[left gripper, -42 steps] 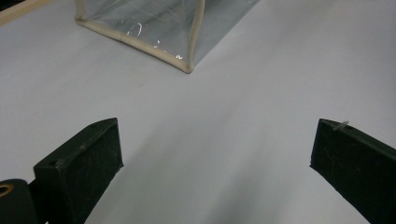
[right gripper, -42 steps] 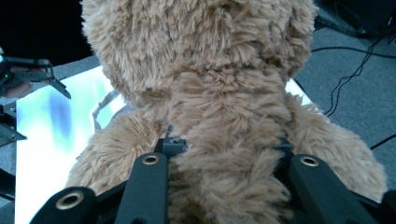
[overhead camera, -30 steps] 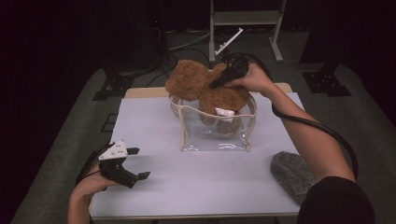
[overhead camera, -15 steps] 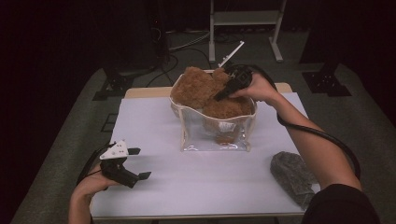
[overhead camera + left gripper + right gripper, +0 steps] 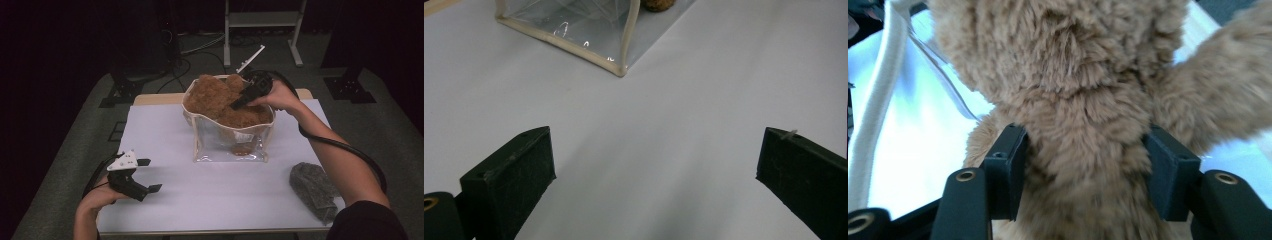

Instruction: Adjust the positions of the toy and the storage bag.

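Observation:
A brown plush bear point(image 5: 215, 97) sits in a clear plastic bag with a cream rim point(image 5: 227, 145) at the table's far middle, head and arms above the rim. My right gripper point(image 5: 237, 104) reaches down onto the bear from the right. In the right gripper view its jaws have just been opening and now flank the bear's furry body point(image 5: 1083, 100) loosely, so this gripper point(image 5: 1083, 172) is open around it. My left gripper point(image 5: 148, 175) rests open near the front left edge, nothing between its jaws point(image 5: 654, 185). The bag's corner point(image 5: 574, 25) lies ahead of it.
A grey folded cloth point(image 5: 312, 190) lies at the front right of the white table point(image 5: 165, 135). The bag's cream rim point(image 5: 878, 100) runs beside the bear. A metal stand and cables stand on the dark floor beyond the table.
The bear has sunk from above the bag down into it, and my right gripper came down with it. The left gripper has not moved.

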The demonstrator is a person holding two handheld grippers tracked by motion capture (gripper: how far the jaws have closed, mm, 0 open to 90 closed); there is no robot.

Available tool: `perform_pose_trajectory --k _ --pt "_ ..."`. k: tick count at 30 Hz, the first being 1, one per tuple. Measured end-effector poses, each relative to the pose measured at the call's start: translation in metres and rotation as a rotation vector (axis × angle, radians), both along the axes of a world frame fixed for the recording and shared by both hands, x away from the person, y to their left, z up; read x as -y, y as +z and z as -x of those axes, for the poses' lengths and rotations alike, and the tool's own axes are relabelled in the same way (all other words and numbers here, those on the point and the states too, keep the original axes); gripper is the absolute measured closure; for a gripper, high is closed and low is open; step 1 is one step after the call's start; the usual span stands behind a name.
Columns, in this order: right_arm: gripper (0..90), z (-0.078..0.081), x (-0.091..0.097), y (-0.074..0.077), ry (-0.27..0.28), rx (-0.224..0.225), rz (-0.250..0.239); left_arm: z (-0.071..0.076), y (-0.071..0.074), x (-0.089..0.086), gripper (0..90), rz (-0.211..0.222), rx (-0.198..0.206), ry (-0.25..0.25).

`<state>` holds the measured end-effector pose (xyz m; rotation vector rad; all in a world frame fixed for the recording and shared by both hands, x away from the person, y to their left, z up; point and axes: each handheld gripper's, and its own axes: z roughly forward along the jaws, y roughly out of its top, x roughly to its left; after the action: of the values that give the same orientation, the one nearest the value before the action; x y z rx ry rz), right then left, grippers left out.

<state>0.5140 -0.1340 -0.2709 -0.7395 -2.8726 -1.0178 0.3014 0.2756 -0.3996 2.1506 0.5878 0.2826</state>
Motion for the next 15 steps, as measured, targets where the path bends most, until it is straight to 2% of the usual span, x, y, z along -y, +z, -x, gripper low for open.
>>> perform_pose_trajectory --k 4,8,15 --pt "42.3 0.002 0.006 0.007 -0.002 0.013 -0.047 0.0 0.0 0.0 1.5 0.008 0.003 0.003" --pt "42.4 0.006 0.013 0.006 -0.007 0.012 -0.046 0.0 0.001 0.0 1.5 0.005 0.002 -0.003" --pt "42.5 0.012 0.03 0.009 -0.024 0.017 -0.123 -0.001 0.001 0.002 1.5 0.01 0.004 -0.005"
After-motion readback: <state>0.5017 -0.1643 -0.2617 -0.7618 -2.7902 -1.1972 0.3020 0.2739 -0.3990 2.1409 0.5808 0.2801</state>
